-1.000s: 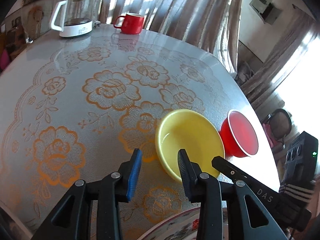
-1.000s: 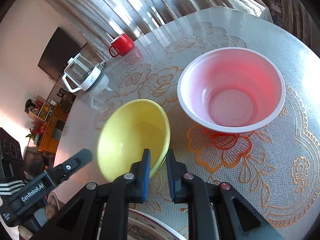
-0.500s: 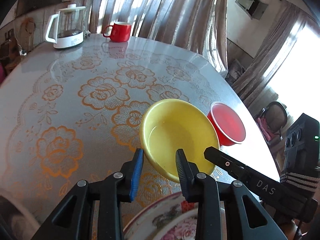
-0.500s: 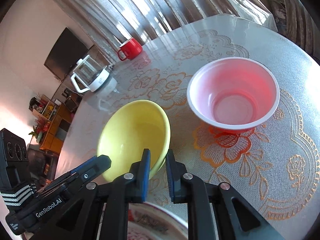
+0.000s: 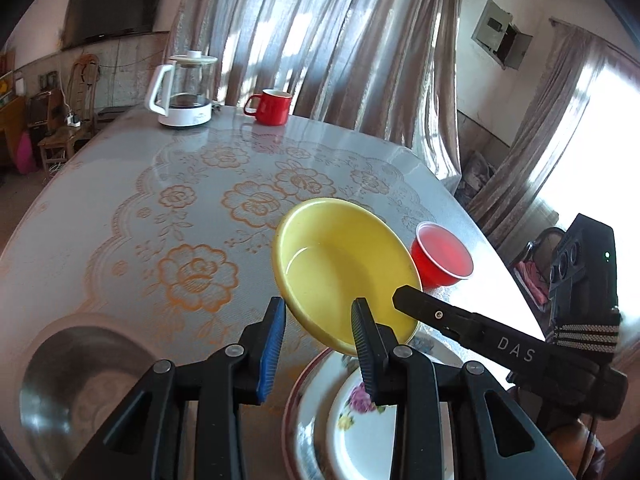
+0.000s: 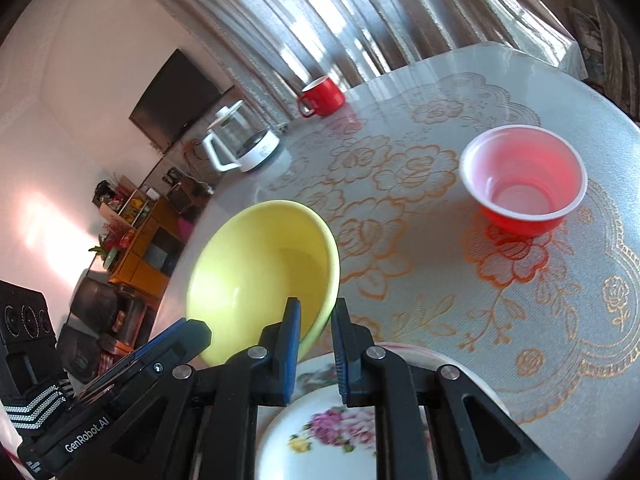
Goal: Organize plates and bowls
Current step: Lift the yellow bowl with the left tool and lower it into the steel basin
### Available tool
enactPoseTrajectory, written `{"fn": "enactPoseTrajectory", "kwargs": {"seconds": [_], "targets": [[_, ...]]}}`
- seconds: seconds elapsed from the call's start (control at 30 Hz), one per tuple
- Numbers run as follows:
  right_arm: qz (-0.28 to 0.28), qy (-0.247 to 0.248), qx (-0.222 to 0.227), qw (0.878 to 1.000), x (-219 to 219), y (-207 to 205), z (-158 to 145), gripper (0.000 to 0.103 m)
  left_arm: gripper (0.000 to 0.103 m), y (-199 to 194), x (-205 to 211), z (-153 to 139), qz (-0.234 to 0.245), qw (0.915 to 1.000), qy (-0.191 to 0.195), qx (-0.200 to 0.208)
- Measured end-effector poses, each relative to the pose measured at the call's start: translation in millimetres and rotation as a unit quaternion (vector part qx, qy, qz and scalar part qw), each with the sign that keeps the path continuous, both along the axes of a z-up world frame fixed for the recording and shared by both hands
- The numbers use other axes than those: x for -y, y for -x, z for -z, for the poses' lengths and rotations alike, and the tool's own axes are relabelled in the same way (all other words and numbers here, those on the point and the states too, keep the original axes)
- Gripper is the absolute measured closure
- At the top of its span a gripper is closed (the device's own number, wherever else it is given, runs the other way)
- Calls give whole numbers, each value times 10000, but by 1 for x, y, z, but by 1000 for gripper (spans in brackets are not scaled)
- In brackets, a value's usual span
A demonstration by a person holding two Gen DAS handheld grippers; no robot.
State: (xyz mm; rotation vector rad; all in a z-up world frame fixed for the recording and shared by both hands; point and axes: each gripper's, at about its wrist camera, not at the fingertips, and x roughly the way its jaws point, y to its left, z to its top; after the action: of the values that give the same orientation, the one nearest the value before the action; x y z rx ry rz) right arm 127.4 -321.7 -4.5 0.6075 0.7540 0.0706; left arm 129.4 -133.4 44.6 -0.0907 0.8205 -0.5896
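A yellow bowl (image 5: 340, 264) (image 6: 256, 264) hangs tilted above the table, over the far edge of a floral plate (image 5: 352, 420) (image 6: 320, 436). My right gripper (image 6: 316, 312) is shut on the bowl's near rim, and one of its fingers (image 5: 424, 308) reaches over the rim from the right. My left gripper (image 5: 318, 312) has the rim between its fingers, with the blue pad against the outer wall and the other pad inside. A red bowl (image 5: 444, 260) (image 6: 524, 184) with a white inside stands on the table to the right.
A steel bowl (image 5: 80, 380) sits at the near left of the flowered tablecloth (image 5: 192, 208). A glass kettle (image 5: 184, 92) and a red mug (image 5: 272, 108) stand at the far edge by the curtains. The table edge runs close behind the red bowl.
Both grippers have risen and drawn back with the yellow bowl. The bowl has left the cloth and now hangs over the floral plate's edge. The steel bowl has come into view.
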Motion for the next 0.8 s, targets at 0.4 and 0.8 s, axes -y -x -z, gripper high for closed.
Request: {"fn": "enactPoseTrajectory", "kwargs": {"seconds": [0.4, 0.8], "targets": [[-900, 105, 72, 9959, -86, 2, -10, 88, 70, 39, -93, 1, -644, 9978, 182, 27], [-1725, 311, -113, 9844, -166, -1, 1, 87, 69, 66, -167, 20, -1266, 9910, 413, -158]]}}
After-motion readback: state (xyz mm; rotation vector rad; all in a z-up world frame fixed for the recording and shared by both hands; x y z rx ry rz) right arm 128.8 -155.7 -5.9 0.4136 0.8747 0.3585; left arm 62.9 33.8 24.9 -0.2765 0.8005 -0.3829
